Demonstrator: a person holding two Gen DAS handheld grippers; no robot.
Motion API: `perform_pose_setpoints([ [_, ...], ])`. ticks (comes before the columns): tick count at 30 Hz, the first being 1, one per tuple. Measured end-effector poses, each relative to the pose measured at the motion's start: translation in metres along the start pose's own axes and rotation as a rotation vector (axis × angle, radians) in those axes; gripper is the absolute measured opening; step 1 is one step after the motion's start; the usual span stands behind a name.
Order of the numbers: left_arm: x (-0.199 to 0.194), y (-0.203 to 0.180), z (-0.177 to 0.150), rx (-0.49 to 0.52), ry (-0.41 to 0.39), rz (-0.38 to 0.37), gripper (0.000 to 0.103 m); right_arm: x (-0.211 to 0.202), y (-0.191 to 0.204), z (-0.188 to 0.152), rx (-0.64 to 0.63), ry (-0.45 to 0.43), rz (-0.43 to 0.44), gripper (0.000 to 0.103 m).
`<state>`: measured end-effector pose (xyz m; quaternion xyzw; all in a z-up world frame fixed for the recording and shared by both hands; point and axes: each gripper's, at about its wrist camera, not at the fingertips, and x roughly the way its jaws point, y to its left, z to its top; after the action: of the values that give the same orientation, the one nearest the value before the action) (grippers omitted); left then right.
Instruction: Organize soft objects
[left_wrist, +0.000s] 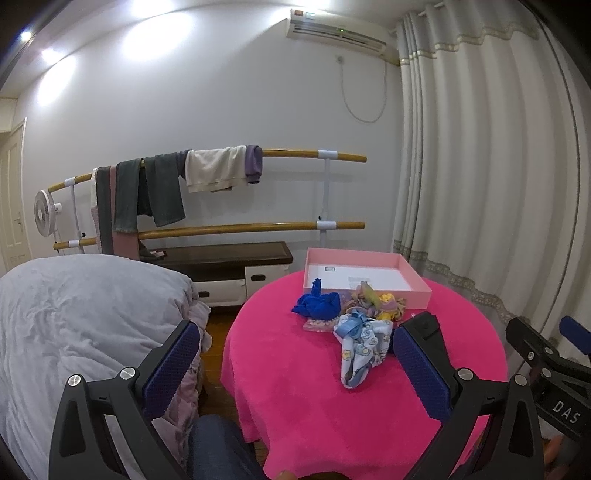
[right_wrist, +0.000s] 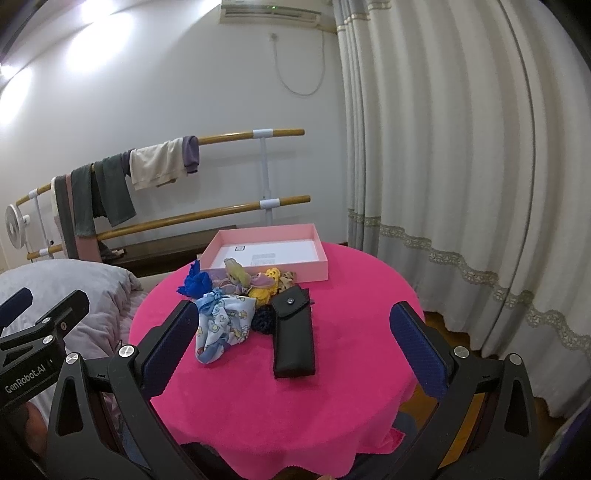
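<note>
Both grippers, left gripper (left_wrist: 291, 343) and right gripper (right_wrist: 295, 325), hover over the pink table (right_wrist: 332, 387) with fingers spread wide, holding nothing. The soft objects (right_wrist: 229, 295) lie heaped just before the empty pink box (right_wrist: 317, 267), a black case (right_wrist: 293, 332) touching them.

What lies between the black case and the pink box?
In the right wrist view, yellow and beige soft items lie between the black case and the pink box.

Clothes (left_wrist: 207, 173) draped over wooden barre (left_wrist: 295, 226); air conditioner (left_wrist: 336, 31) mounted above; fan (left_wrist: 43, 212) at left; curtain (left_wrist: 480, 166) drawn.
</note>
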<state>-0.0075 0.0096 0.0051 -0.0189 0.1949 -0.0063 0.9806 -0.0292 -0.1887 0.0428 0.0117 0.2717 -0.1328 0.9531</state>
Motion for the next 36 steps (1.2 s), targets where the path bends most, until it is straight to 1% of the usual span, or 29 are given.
perform_pose_setpoints([
  [13, 0.010, -0.001, -0.004, 0.004, -0.003, -0.011, 0.103, 0.006, 0.001, -0.002, -0.004, 0.005, -0.010, 0.103],
  [21, 0.024, -0.006, -0.008, 0.010, 0.028, -0.013, 0.103, 0.023, -0.004, -0.004, -0.005, 0.030, -0.020, 0.103],
  [26, 0.055, -0.008, -0.011, 0.008, 0.074, -0.006, 0.103, 0.048, -0.010, -0.010, -0.022, 0.065, -0.021, 0.103],
  [30, 0.086, -0.010, -0.012, 0.005, 0.120, 0.000, 0.103, 0.075, -0.020, -0.016, -0.026, 0.114, -0.017, 0.103],
  [36, 0.129, -0.017, -0.015, 0.006, 0.173, -0.024, 0.103, 0.112, -0.031, -0.030, -0.041, 0.185, -0.006, 0.103],
])
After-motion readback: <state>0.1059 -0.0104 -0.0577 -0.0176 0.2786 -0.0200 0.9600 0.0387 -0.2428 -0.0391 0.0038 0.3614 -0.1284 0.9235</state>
